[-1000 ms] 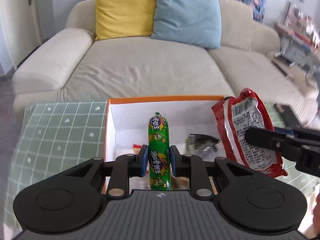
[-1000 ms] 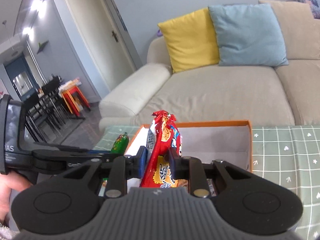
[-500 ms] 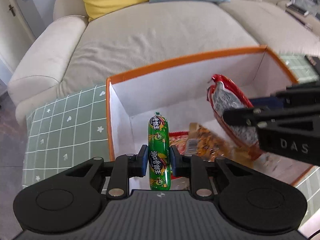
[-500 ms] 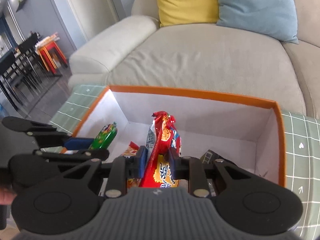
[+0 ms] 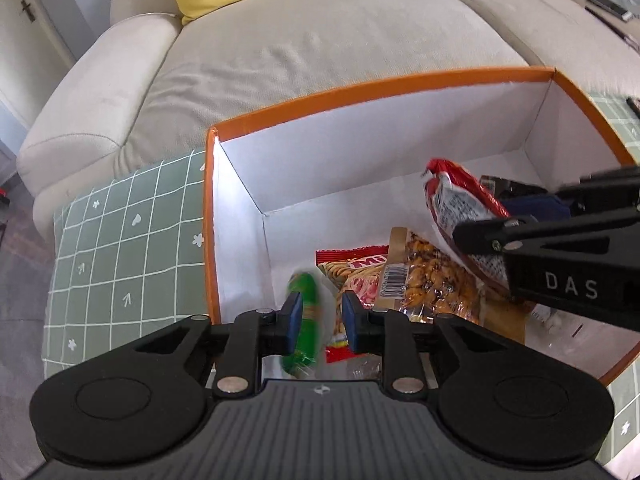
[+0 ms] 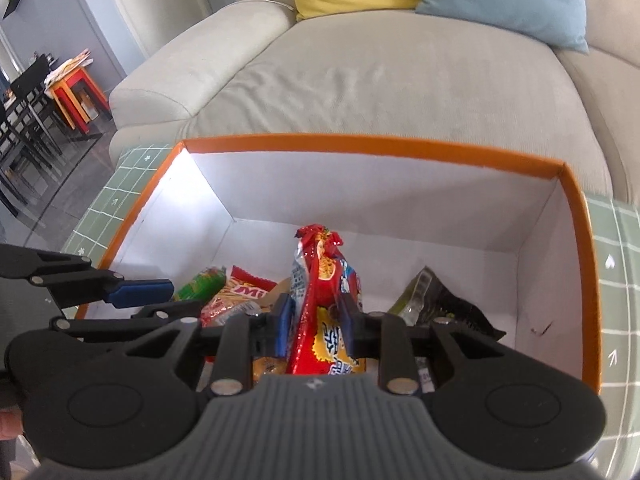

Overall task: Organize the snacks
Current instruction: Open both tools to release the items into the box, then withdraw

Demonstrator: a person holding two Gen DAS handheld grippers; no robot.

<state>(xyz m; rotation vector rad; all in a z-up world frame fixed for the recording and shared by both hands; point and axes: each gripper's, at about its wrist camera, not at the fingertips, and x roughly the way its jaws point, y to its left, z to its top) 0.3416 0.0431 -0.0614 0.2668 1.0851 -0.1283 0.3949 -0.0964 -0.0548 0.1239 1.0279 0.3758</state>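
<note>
Two handheld grippers are working over an orange-rimmed box (image 5: 372, 84) set on a green checked cloth (image 5: 120, 240), loading it with snacks. At lower centre of the left wrist view, the left gripper (image 5: 318, 322) is showing its jaws parted, with the green sausage stick (image 5: 304, 328) blurred and tilted between them, seemingly dropping free toward the box floor. At lower centre of the right wrist view, the right gripper (image 6: 314, 328) is clamping a red snack packet (image 6: 324, 304) upright inside the box. Other bags, among them a peanut bag (image 5: 432, 280) and a dark packet (image 6: 440, 304), are lying on the bottom. The placing step appears to be in hand for both items. The next move likely calls for the right jaws to spread and let the packet settle among the bags, then for both tools to lift out.
</note>
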